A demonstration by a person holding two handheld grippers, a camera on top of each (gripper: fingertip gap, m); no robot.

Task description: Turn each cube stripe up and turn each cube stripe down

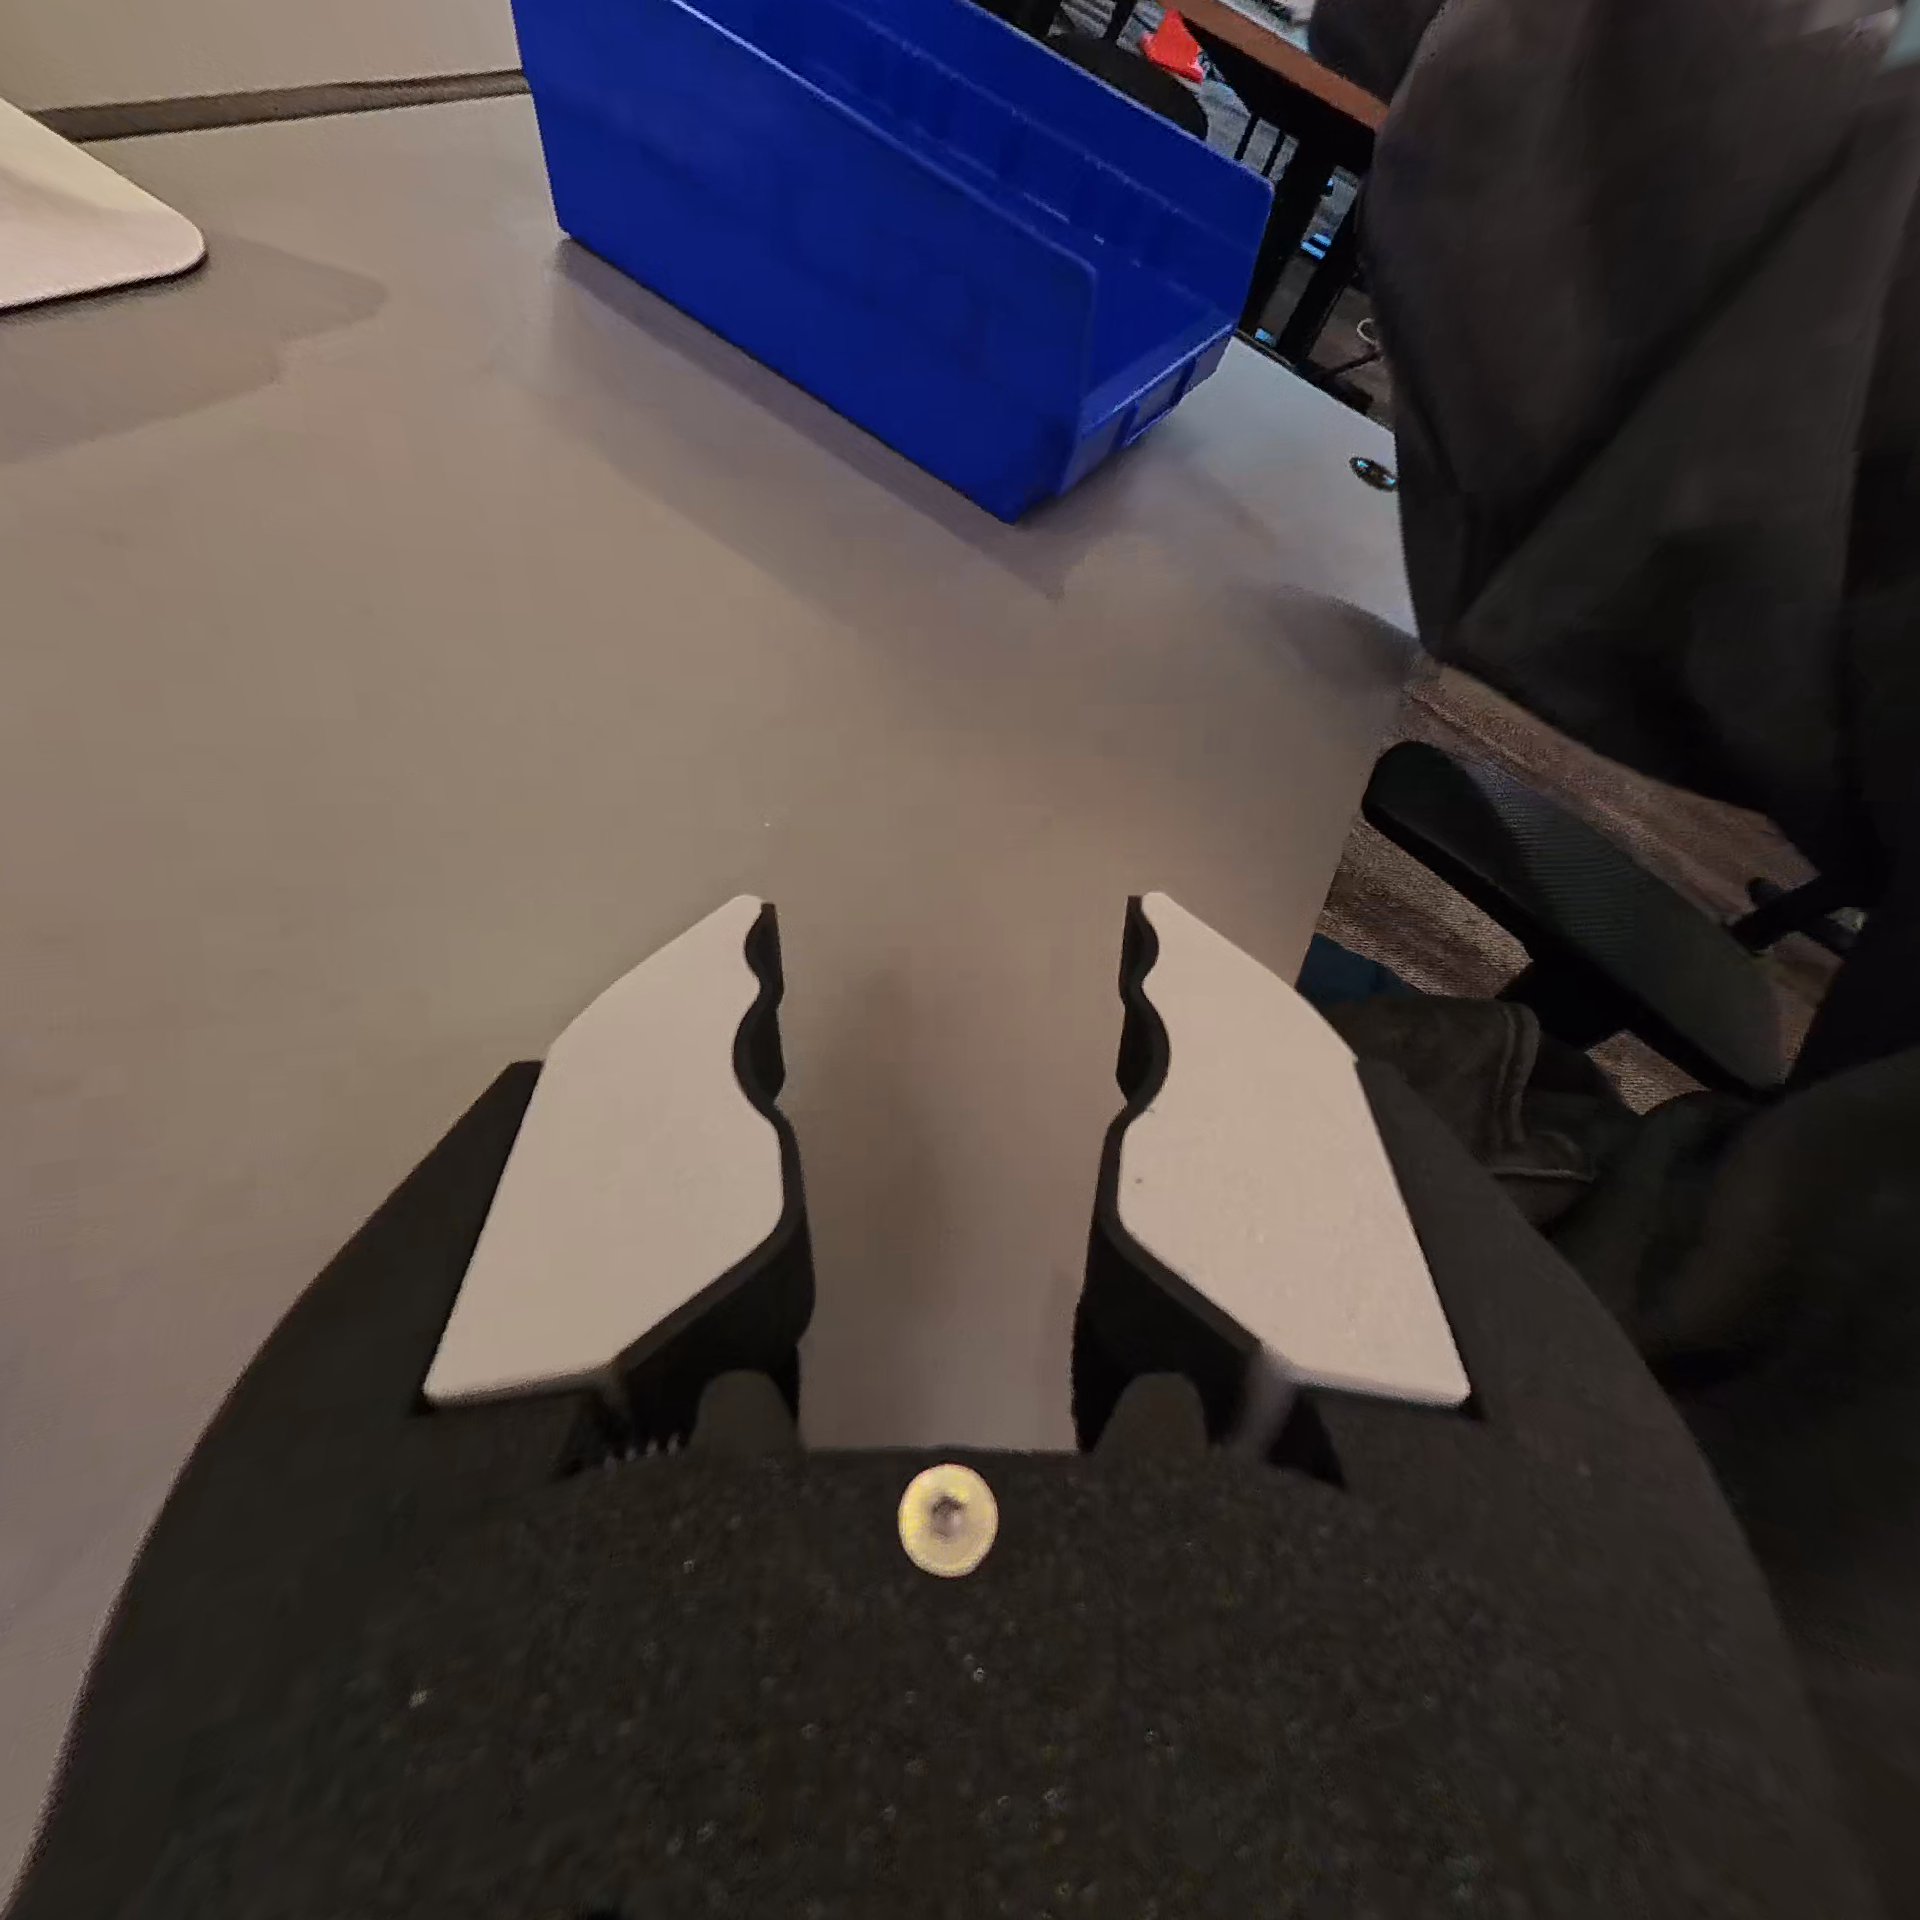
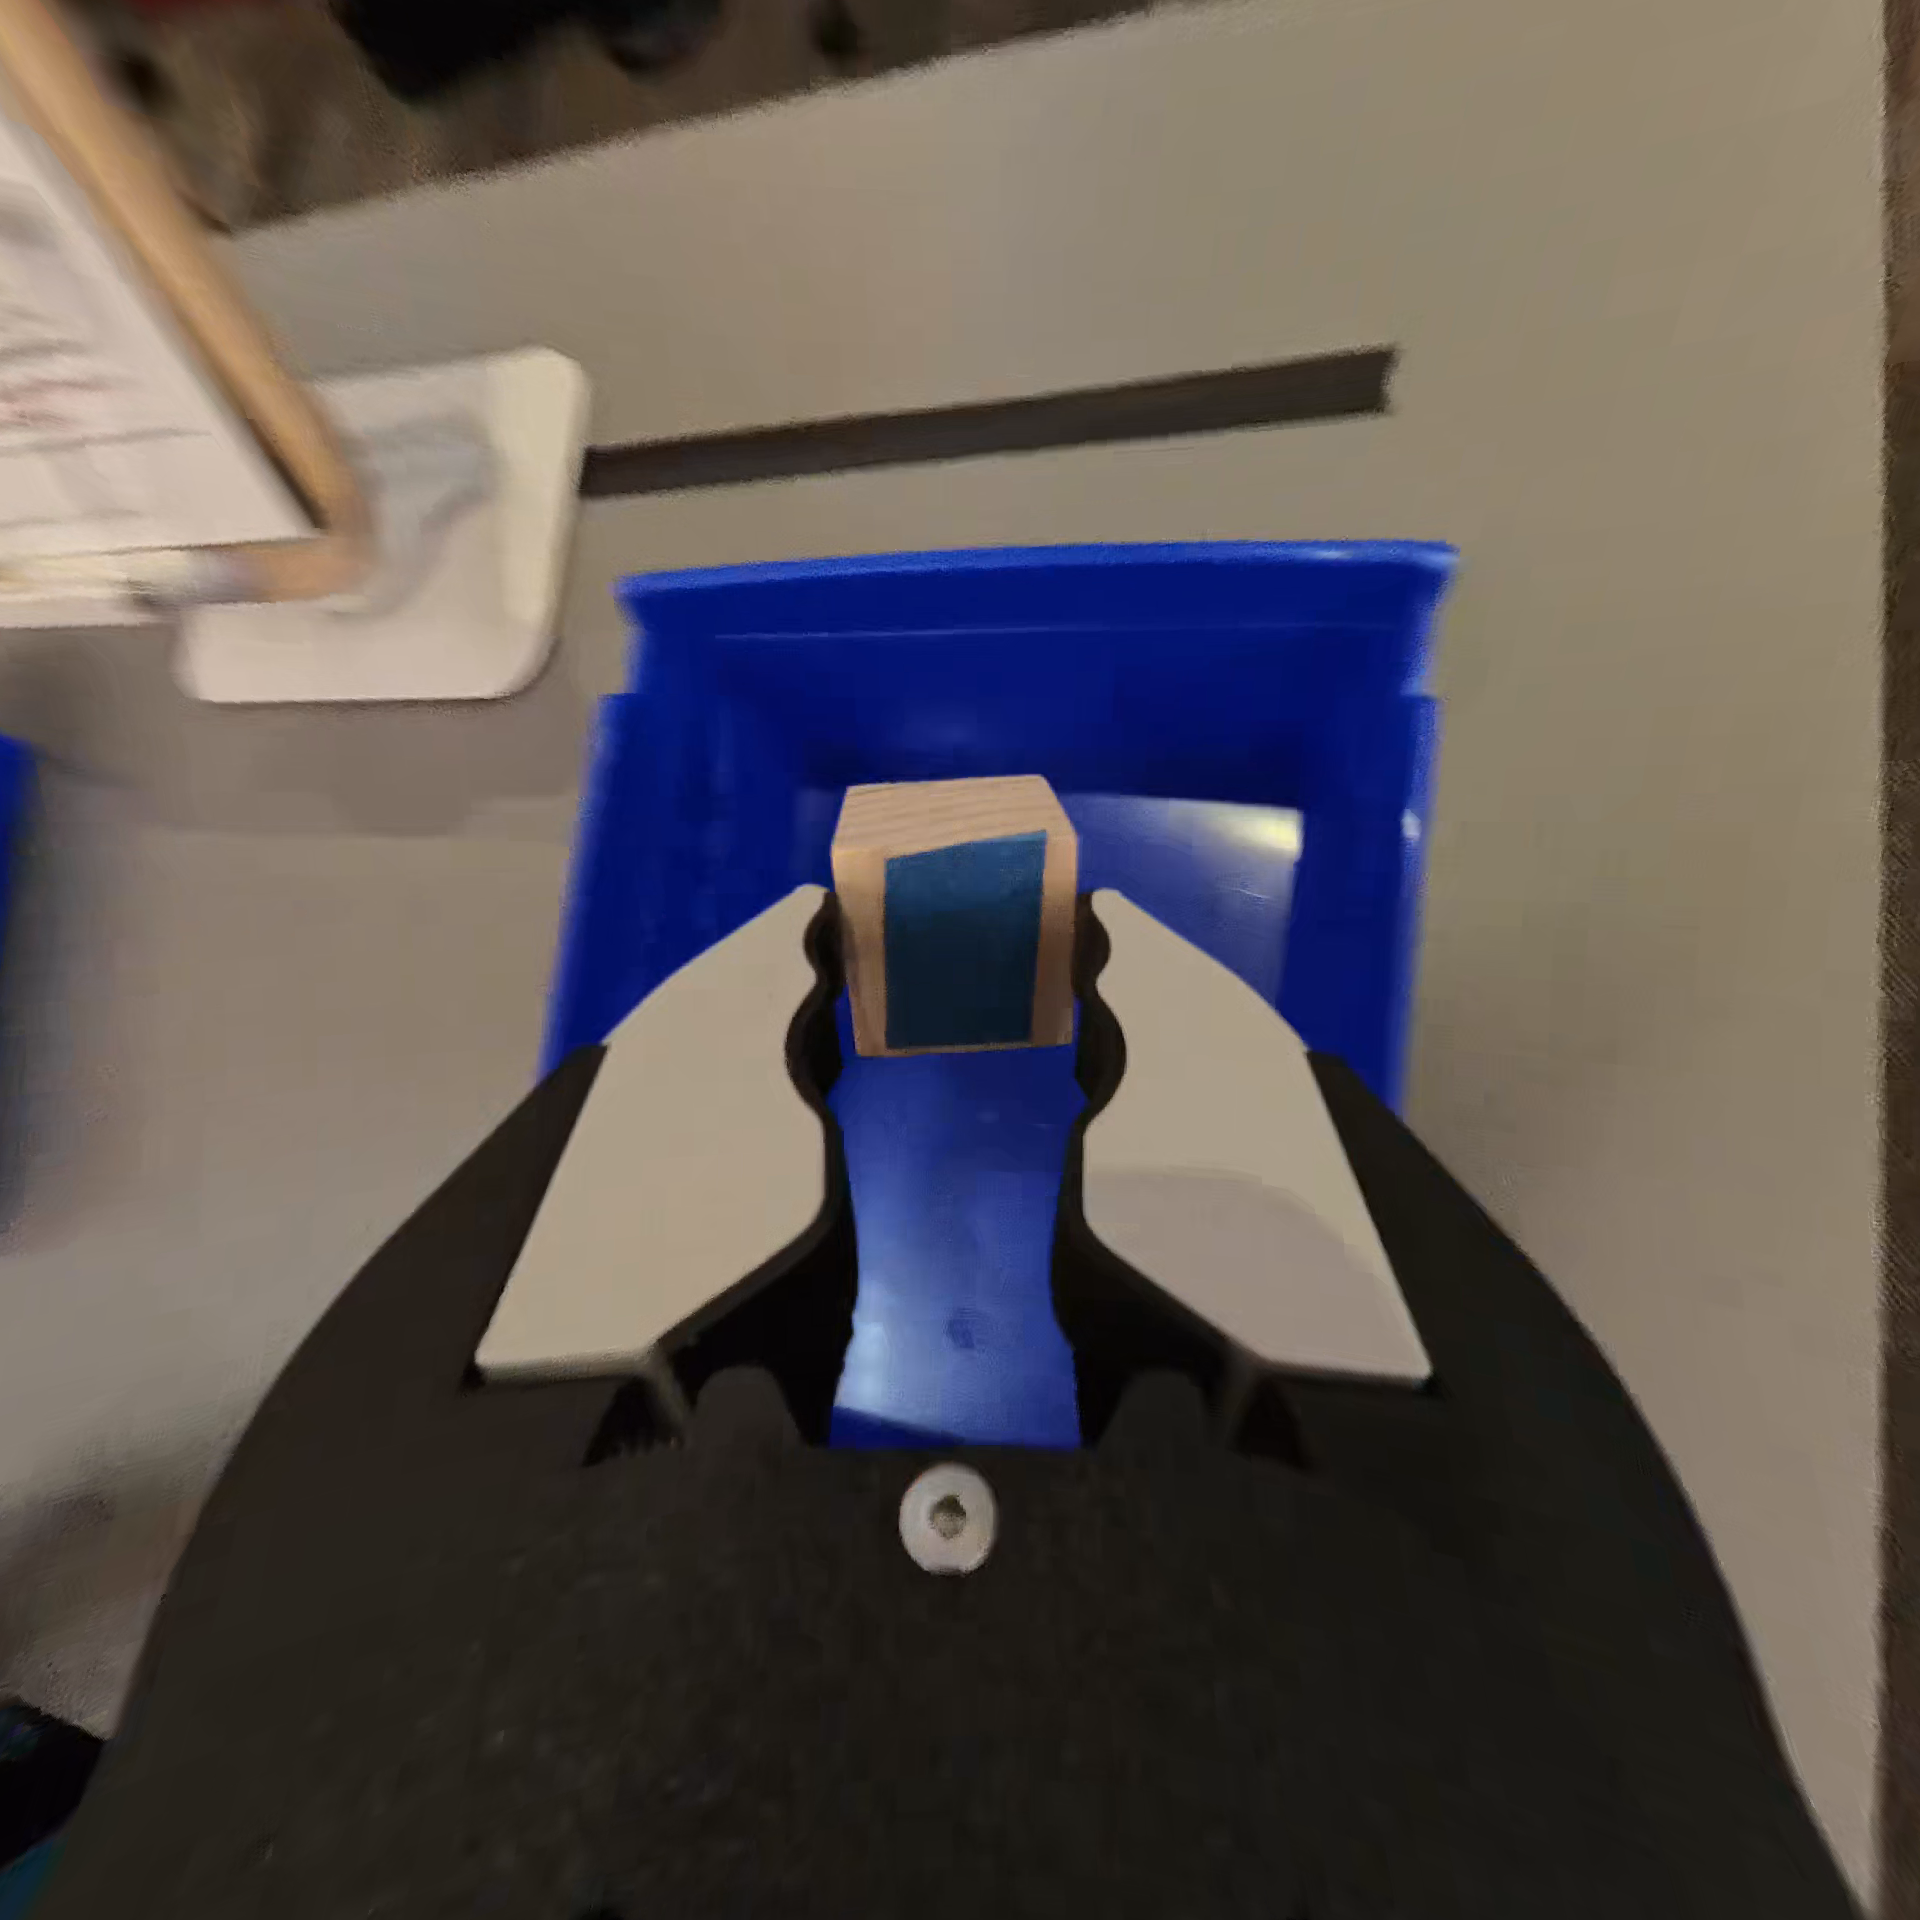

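Observation:
In the right wrist view, my right gripper [image 2: 954, 914] is shut on a small wooden cube [image 2: 951, 816] with a blue stripe [image 2: 961, 951] on the face turned toward the camera. It holds the cube above the open inside of a blue plastic bin [image 2: 1039, 592]. In the left wrist view, my left gripper [image 1: 951, 914] is open and empty, low over the bare grey table [image 1: 520, 675]. A blue bin [image 1: 831, 229] stands on the table beyond it, apart from the fingers. Its inside is hidden.
A white pad [image 1: 83, 218] lies at the far left; it also shows in the right wrist view [image 2: 457, 540] under a wooden-framed sheet [image 2: 156, 343]. A dark slot [image 2: 987, 421] crosses the table. The table edge [image 1: 1361, 831], a chair [image 1: 1579, 914] and dark clothing [image 1: 1662, 364] are at right.

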